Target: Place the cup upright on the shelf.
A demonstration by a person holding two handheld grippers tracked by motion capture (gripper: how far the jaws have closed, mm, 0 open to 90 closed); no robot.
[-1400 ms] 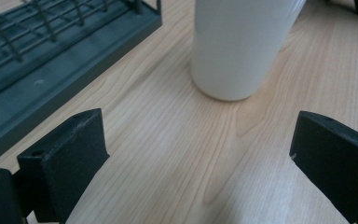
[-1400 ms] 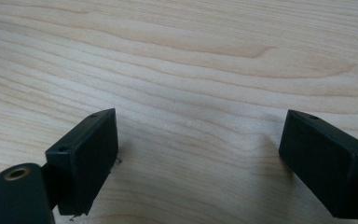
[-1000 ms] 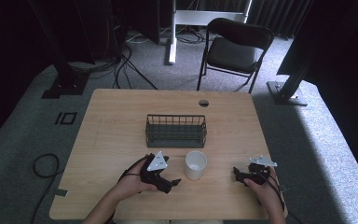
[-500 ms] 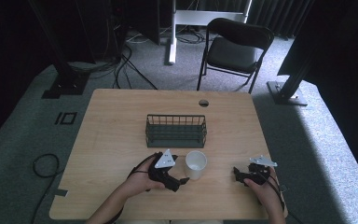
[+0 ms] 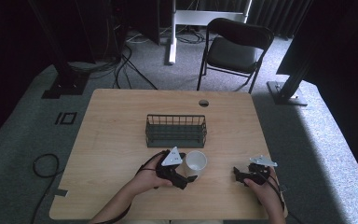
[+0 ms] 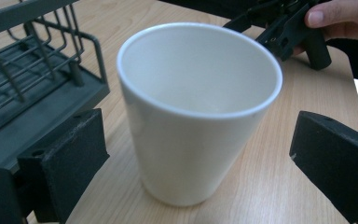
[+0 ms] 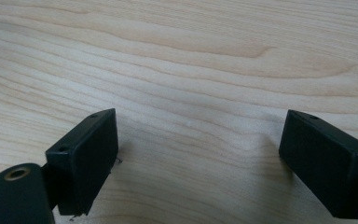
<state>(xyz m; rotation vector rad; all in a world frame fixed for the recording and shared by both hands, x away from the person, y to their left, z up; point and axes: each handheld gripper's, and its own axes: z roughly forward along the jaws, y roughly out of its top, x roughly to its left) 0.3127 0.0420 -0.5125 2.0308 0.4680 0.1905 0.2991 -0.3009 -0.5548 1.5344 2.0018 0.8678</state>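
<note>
A white cup [image 5: 196, 162] [image 6: 198, 112] stands upright and empty on the wooden table [image 5: 121, 140]. My left gripper [image 5: 189, 175] [image 6: 200, 154] is open, its jaws straddling the cup on either side with gaps showing. In the left gripper view the cup sits between the two black pads [image 6: 70, 158]. My right gripper [image 5: 237, 173] [image 7: 198, 158] rests low over bare wood at the front right, open with nothing between its jaws. The right hand and its gripper [image 6: 289, 28] also appear beyond the cup.
A dark wire basket [image 5: 176, 130] [image 6: 32, 84] stands just behind the cup, close to the left gripper. A round cable hole [image 5: 203, 102] is near the table's far edge. A black chair [image 5: 230, 49] stands beyond the table.
My left gripper has moved right toward the cup until its jaws stand around it. The right gripper has stayed put.
</note>
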